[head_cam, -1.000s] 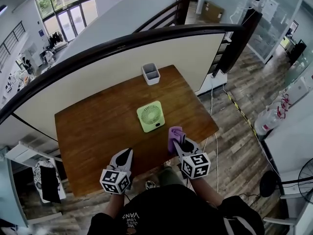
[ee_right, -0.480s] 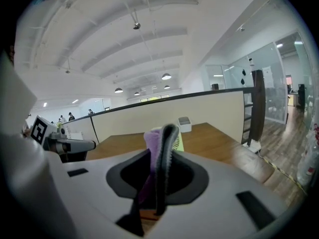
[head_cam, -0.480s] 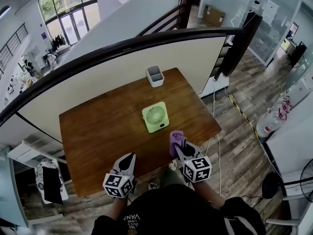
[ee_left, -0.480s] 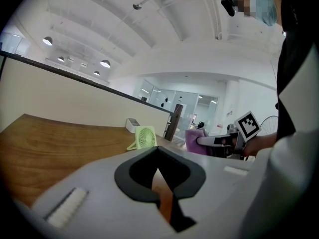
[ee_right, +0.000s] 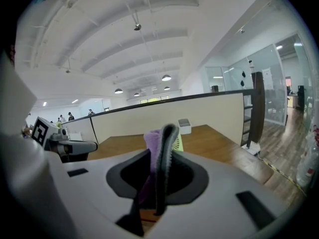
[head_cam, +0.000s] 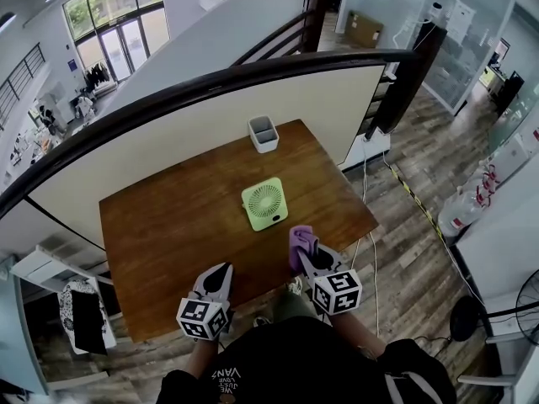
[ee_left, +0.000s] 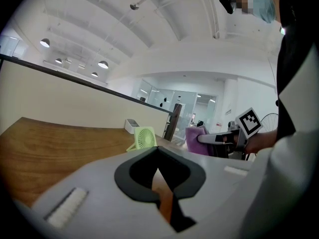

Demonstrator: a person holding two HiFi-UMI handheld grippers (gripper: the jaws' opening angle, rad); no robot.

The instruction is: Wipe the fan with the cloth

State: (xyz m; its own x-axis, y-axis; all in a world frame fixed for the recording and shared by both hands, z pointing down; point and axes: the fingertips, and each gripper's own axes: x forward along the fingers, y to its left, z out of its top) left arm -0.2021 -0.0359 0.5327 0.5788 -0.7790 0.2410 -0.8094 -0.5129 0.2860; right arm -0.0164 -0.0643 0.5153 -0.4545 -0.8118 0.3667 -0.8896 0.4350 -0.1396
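Right tongs (head_cam: 305, 252) grip the purple cloth (head_cam: 298, 237) over the near tabletop (head_cam: 160, 225) edge; left tongs (head_cam: 221, 270) sit closed, empty. Fan (head_cam: 264, 204) stands mid-tabletop, just beyond the cloth, untouched. Approach looks in hand; next, carry the cloth forward onto it.

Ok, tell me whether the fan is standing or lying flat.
Standing: in the left gripper view the fan sits propped on its leg, grille upright, on the table.

Place: open-plan office hall
Walls: glass partitions (head_cam: 472, 32), tall windows (head_cam: 109, 15)
Ceiling: white vaulted ribs, round lamps (ee_right: 166, 77)
Edge: black railing (head_cam: 210, 78) over a cream panel
Floor: wood planks (head_cam: 421, 259)
Furniture: wooden counter (head_cam: 160, 225)
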